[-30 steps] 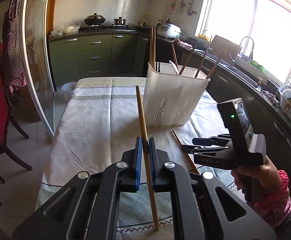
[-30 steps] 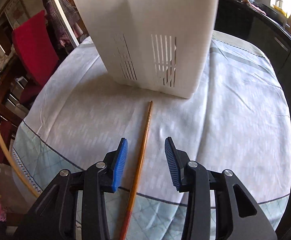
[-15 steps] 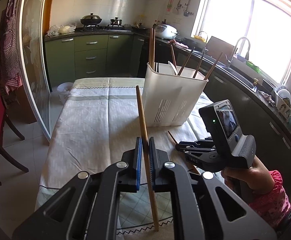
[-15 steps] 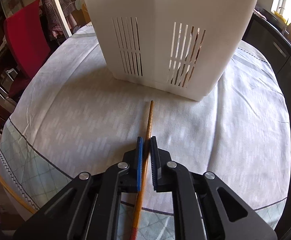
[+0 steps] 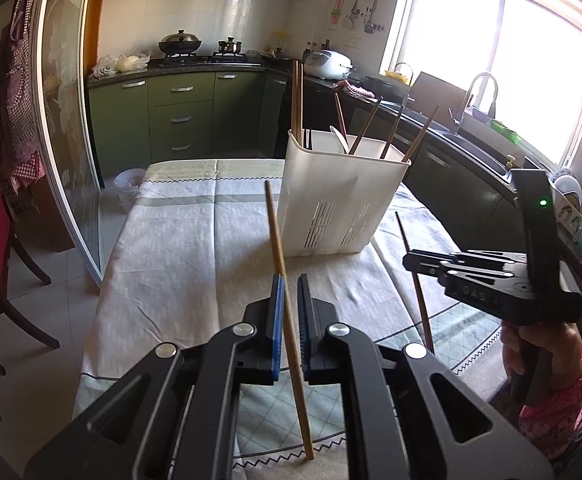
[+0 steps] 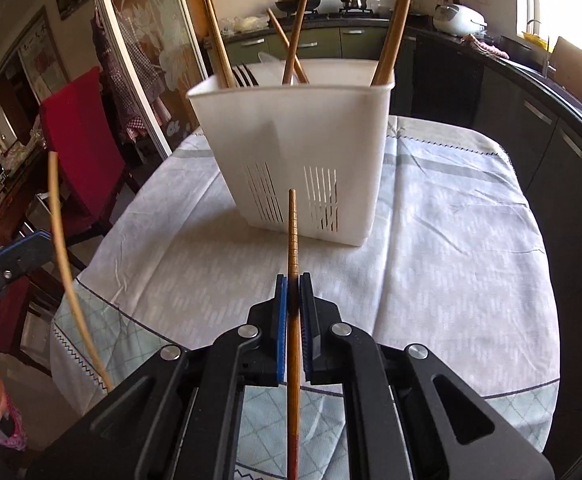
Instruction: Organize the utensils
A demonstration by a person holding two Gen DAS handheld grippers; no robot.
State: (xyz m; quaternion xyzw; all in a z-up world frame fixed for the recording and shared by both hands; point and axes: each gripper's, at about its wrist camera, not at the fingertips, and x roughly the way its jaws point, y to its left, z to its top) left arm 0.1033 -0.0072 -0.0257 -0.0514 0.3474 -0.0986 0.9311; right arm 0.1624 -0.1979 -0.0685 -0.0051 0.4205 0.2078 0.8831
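My left gripper [image 5: 289, 284] is shut on a light wooden chopstick [image 5: 277, 240] held above the table, its tip toward the white slotted utensil holder [image 5: 339, 200]. My right gripper [image 6: 293, 282] is shut on a darker brown chopstick [image 6: 292, 224], lifted off the cloth and aimed at the utensil holder [image 6: 299, 160]. In the left wrist view the right gripper [image 5: 409, 260] hangs at the right with its dark chopstick [image 5: 415, 276]. The holder has several chopsticks, a fork and a white spoon standing in it.
The table [image 6: 451, 240] wears a pale cloth with a green checked border. A red chair [image 6: 79, 128] stands at its left. Kitchen counters, a sink [image 5: 479, 120] and a bright window run along the right. A person's hand [image 5: 539, 344] in a pink sleeve grips the right tool.
My right gripper closed on the brown chopstick that lay on the cloth and lifted it off the table. The left gripper kept still with its chopstick.
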